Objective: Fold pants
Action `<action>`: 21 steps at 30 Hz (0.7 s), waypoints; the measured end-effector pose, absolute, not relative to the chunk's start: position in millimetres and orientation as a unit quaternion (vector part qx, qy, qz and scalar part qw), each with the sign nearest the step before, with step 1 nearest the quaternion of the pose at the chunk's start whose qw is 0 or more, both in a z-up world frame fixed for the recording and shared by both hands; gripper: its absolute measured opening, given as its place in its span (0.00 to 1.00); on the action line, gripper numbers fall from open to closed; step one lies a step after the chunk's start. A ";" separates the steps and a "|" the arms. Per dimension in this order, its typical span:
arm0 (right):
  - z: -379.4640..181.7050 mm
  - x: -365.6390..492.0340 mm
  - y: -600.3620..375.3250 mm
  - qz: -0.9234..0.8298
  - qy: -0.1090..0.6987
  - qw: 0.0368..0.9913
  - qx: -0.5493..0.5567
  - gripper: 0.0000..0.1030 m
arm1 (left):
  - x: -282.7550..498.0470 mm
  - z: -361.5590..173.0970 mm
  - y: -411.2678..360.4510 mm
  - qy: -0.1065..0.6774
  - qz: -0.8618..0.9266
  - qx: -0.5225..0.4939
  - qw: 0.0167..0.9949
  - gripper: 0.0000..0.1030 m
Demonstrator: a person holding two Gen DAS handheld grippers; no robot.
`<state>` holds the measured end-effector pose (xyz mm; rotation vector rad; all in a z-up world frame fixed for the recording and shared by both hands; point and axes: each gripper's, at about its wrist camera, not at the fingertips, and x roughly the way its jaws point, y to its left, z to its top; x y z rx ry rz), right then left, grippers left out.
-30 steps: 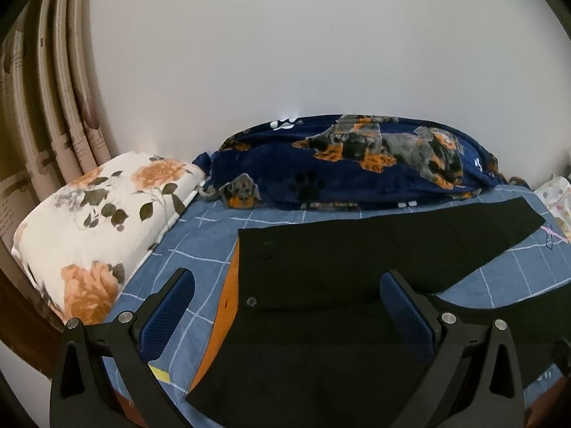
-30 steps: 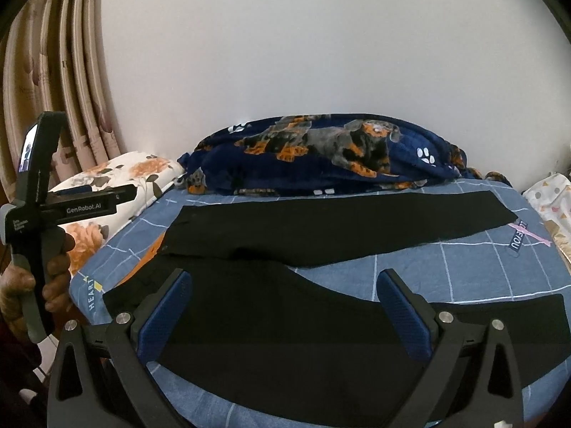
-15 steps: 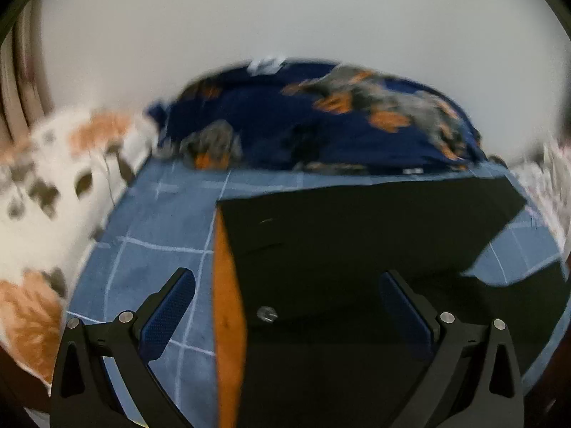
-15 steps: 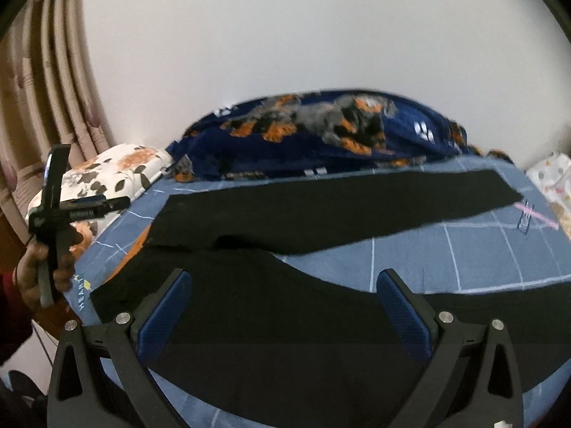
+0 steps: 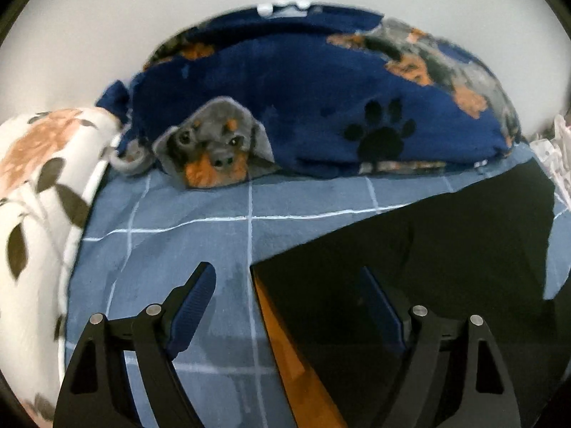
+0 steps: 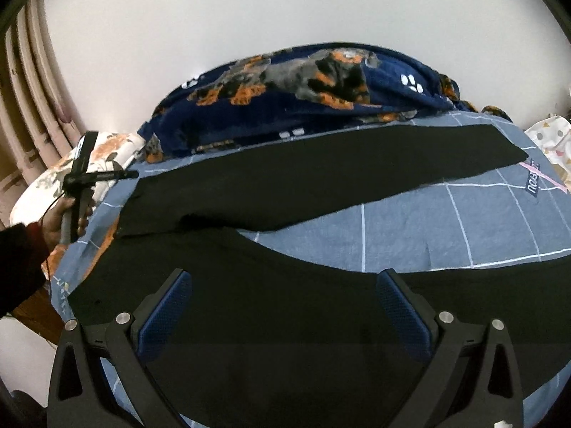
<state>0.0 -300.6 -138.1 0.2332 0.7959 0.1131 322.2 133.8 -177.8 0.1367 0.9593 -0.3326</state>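
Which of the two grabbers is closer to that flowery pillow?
The left. The left gripper hovers at the pants' waist end, beside the floral pillow; the right gripper hangs over the near leg, farther away.

Definitely a home bedroom: checked blue bedsheet point(image 6: 392, 221), floral pillow point(image 5: 32, 192), dog-print fleece blanket point(image 5: 321, 107), curtains point(image 6: 32, 82).

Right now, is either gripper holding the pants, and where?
Nothing held. Left gripper is open at the waist corner of the pants; right gripper is open above the near leg.
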 end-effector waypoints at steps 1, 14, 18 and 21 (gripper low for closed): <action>-140.3 1.0 -301.0 0.052 0.390 0.912 0.111 1.00 | 329.6 -183.0 132.8 0.467 -0.159 0.068 0.867 0.79; -136.6 23.3 -305.8 0.050 0.392 0.910 0.128 1.00 | 308.4 -171.3 133.0 0.451 -0.137 0.054 0.880 0.11; -113.2 51.9 -307.0 0.078 0.370 0.913 0.152 1.00 | 271.4 -147.5 131.0 0.412 -0.138 0.042 0.900 0.10; -96.8 64.9 -307.4 0.089 0.349 0.915 0.182 1.00 | 266.9 -143.0 145.0 0.403 -0.157 0.005 0.902 0.11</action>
